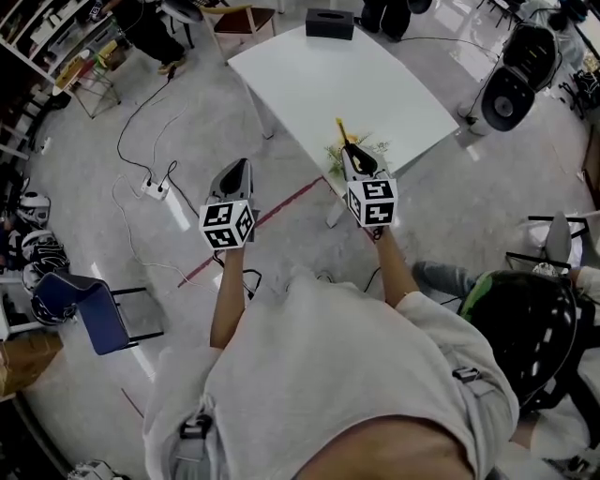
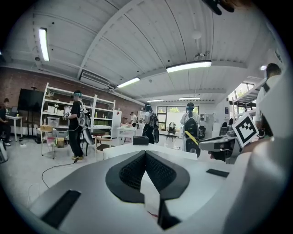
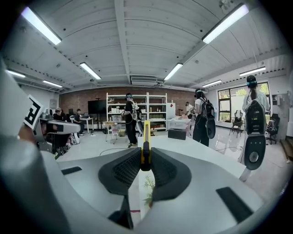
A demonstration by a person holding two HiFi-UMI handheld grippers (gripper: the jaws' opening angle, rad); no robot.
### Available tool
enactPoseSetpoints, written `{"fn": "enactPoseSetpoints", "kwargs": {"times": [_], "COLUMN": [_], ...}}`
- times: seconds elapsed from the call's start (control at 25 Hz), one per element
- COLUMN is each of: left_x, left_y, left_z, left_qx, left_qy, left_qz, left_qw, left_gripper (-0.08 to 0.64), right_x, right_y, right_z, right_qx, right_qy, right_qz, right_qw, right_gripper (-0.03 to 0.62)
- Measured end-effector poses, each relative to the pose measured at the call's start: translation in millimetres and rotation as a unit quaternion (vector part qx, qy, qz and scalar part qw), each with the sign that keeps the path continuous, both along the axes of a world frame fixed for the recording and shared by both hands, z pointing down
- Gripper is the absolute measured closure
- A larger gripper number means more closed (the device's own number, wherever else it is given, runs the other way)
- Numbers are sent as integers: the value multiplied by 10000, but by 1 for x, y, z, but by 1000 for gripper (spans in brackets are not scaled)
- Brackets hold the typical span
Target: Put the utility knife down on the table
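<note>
My right gripper [image 1: 355, 156] is shut on a yellow and black utility knife [image 3: 145, 145], which sticks out forward past its pads. In the head view the utility knife [image 1: 342, 134] hangs over the near edge of the white table [image 1: 356, 80]. The right gripper view shows the knife upright on edge between the black pads [image 3: 162, 170], above the table [image 3: 201, 155]. My left gripper [image 1: 235, 172] hangs over the floor left of the table, jaws closed together with nothing between them; its tips [image 2: 145, 154] meet in the left gripper view.
A black box [image 1: 329, 22] sits at the table's far end. A small green plant motif [image 1: 339, 155] lies at the table's near corner. Cables and a power strip [image 1: 155, 187] cross the floor at left, by a blue chair [image 1: 89, 309]. People stand near shelves [image 3: 137, 112].
</note>
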State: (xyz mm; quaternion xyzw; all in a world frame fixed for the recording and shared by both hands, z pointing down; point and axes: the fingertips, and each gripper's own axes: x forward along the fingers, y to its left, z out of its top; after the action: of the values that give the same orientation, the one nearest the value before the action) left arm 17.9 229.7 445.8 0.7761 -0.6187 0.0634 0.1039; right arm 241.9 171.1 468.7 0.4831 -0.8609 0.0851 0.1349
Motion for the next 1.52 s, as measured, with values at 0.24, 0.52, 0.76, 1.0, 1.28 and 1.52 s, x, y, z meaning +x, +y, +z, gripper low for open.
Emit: {"fn": "enactPoseSetpoints", "kwargs": {"times": [0.24,0.52,0.76,1.0,1.28,1.52], "left_x": [10,6,4,-12,-47,-88], "left_y": [-3,-3,-13,-44,-102,-158], "left_z": [2,11,19,29,25,18], "left_qx": [-51,-63,-157,-193,-131,-126], "left_qy": [-12,-16,15,91,222,274], "left_qz": [-58,-188,-240,-159,29,118], "left_qw": [10000,9998,9996,9996,9997,9995], "left_gripper": [540,541,540,540,540,541], "right_x": [4,-2,-7,-25,-58,-97], "right_y": [-4,-9,-23,-52,-103,-154], "right_z": [4,15,23,28,22,12], "right_qx": [-61,-132,-250,-264,-249,-221], "right_qy": [-1,23,28,87,176,205], "right_qz": [-112,-240,-302,-265,-73,19], "right_qw": [9999,9996,9992,9993,9995,9995], "right_gripper": [510,510,511,509,509,509]}}
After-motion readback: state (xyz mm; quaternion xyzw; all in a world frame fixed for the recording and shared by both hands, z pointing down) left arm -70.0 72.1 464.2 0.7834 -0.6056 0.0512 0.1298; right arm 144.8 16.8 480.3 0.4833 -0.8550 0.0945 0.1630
